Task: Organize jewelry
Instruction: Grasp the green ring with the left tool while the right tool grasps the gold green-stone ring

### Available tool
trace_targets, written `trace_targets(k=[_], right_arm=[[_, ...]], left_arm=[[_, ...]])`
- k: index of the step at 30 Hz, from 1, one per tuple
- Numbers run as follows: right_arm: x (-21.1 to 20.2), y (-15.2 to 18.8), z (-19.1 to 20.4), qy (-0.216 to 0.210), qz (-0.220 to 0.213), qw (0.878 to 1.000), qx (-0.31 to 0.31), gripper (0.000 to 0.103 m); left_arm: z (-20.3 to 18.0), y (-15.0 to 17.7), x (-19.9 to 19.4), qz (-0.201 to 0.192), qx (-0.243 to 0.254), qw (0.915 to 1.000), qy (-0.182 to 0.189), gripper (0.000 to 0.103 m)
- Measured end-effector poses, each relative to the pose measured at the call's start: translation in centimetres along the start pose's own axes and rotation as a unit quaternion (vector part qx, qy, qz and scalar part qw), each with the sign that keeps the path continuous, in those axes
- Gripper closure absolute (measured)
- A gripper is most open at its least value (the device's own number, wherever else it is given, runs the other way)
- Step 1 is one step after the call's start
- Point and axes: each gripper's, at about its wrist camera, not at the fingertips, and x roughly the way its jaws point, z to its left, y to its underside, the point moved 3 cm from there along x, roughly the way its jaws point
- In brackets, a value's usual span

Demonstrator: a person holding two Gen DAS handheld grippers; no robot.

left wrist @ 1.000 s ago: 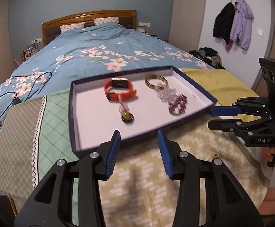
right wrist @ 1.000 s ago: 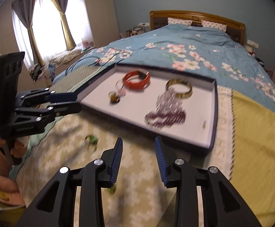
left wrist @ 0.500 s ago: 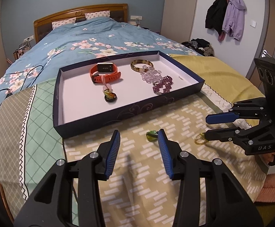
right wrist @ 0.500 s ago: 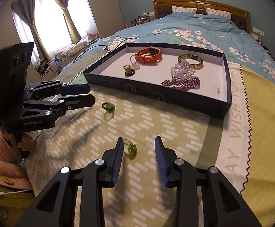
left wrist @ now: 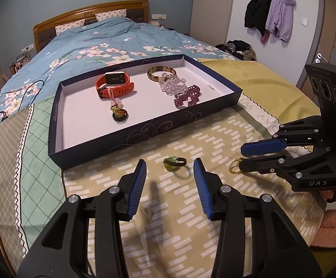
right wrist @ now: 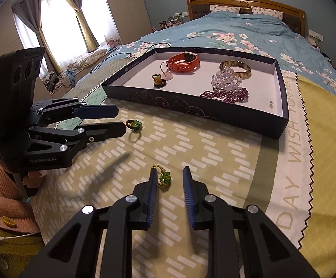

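Since the earlier frames, both grippers had been lowered and brought close to the two rings left on the bedspread, which a second before were barely in view. The dark-banded green ring (left wrist: pixel 174 161) was framed between the fingers of the left gripper (left wrist: pixel 169 172), whose jaws were spread wide and not touching it. The gold ring with green beads (right wrist: pixel 164 178) lay between the fingers of the right gripper (right wrist: pixel 168 180), just beside the left finger; those jaws were also apart, though more narrowly, and nothing was pinched.

Beyond the rings, the dark blue tray (left wrist: pixel 144 131) was seen to hold an orange watch (left wrist: pixel 114 83), a pendant (left wrist: pixel 119 113), a tortoiseshell bangle (left wrist: pixel 161 73), a clear bead bracelet (left wrist: pixel 172 85) and a purple bead bracelet (left wrist: pixel 187 97). Most of the sorting was judged done; only the two rings remained to be grasped and placed in the tray.
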Motion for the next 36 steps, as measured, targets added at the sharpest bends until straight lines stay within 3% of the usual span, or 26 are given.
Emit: trace_targets(k=[7,20,26,36], right_arm=[[0.1,-0.2,0.0,0.002,0.002,1.0,-0.002,0.094],[0.1,-0.4,-0.4,0.002,-0.004,1.0,0.005,0.095],[0.0,-0.5,-0.6,0.001,-0.009,1.0,0.011,0.095],[-0.3,-0.6,-0.8,0.0,-0.017,1.0,0.017,0.095]], left_arm=[[0.0,-0.3,1.1,0.016,-0.003,0.9998,0.009,0.06],[0.3,-0.5,2.6,0.037,-0.017,0.9989,0.022,0.069],[-0.2,-0.6,2.9,0.039,-0.013,0.9987,0.03,0.079],[-0.3,-0.7,2.6,0.031,-0.02,0.999,0.025,0.08]])
